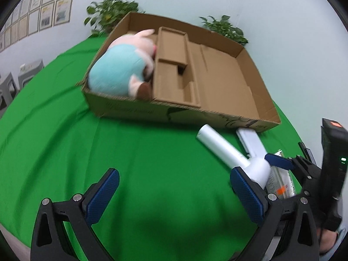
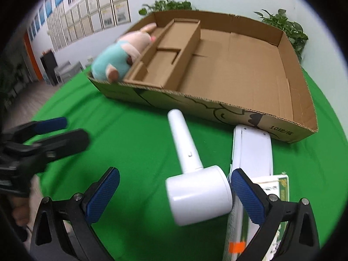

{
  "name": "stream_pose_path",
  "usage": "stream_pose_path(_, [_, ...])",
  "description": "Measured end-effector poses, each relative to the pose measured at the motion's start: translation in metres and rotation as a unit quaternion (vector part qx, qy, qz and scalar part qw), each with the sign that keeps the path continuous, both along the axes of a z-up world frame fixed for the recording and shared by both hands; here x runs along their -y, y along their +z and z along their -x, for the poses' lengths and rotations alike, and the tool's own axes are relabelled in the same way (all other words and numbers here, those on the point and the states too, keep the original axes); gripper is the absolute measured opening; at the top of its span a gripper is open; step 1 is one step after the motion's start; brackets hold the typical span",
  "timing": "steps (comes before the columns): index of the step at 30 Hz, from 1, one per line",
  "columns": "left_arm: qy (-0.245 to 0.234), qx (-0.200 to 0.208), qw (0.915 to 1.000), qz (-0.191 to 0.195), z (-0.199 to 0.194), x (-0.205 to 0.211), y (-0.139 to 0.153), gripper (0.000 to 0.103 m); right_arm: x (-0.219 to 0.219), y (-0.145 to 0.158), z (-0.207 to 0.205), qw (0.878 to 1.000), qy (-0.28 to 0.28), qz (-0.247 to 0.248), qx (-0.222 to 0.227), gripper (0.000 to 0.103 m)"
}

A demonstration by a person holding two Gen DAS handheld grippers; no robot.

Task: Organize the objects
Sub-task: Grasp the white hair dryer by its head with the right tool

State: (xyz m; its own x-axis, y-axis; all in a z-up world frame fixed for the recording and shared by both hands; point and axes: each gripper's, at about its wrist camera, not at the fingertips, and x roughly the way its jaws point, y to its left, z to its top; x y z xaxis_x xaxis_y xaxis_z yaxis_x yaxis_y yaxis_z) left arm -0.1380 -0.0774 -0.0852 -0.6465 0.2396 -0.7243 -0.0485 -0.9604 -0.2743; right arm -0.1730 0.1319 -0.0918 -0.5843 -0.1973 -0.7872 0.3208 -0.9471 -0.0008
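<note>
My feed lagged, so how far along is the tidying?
Done: the plush pig lies in the cardboard box. In hand: nothing; right gripper is open around the white hair dryer. Left: dryer, white flat case and packet remain on the cloth.

An office or institutional room set up as a recording space. A desk (image 1: 54, 130) is draped in bright green cloth, like a chroma-key backdrop, against a plain pale wall. On the wall to the left hang rows of framed certificates or notices (image 2: 91, 17) in a tidy grid. Two leafy potted plants (image 1: 111, 15) stand behind the desk. Farther left, the room opens onto a light floor with grey stools (image 1: 28, 71), a dark cabinet (image 2: 49, 65) and an orange-trimmed wall panel (image 2: 32, 56). A shallow cardboard box (image 2: 239, 117) printed with Chinese characters sits on the cloth.
</note>
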Motion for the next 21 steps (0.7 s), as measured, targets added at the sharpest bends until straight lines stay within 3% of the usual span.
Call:
stream_pose_path(2, [0.005,0.002,1.0,-0.008,-0.003,0.008,-0.004,0.102,0.003,-0.005,0.003,0.999,-0.002,-0.035,-0.011,0.098])
stream_pose_path(6, [0.008,0.01,0.9997,-0.022,-0.006,0.021,-0.011,0.102,0.004,-0.018,0.006,0.998,0.011,-0.054,0.012,0.061])
stream_pose_path(7, [0.008,0.011,0.9996,-0.024,-0.006,0.022,-0.012,0.102,0.004,-0.021,0.005,0.998,0.018,-0.054,0.017,0.06])
stream_pose_path(11, [0.006,0.015,0.9992,-0.037,-0.006,0.029,-0.016,0.102,0.013,-0.025,-0.006,0.997,0.053,-0.061,0.006,0.056])
stream_pose_path(17, [-0.006,0.022,0.9986,-0.048,-0.001,0.028,-0.018,0.102,0.026,-0.021,-0.011,0.999,0.033,0.005,0.035,0.056])
stream_pose_path(19, [-0.009,0.026,0.9982,-0.053,0.001,0.028,-0.019,0.102,0.034,-0.022,-0.017,0.998,0.041,0.022,0.036,0.059])
stream_pose_path(21, [-0.012,0.034,0.9976,-0.059,0.006,0.029,-0.02,0.102,0.034,-0.024,-0.022,0.998,0.046,0.034,0.04,0.07])
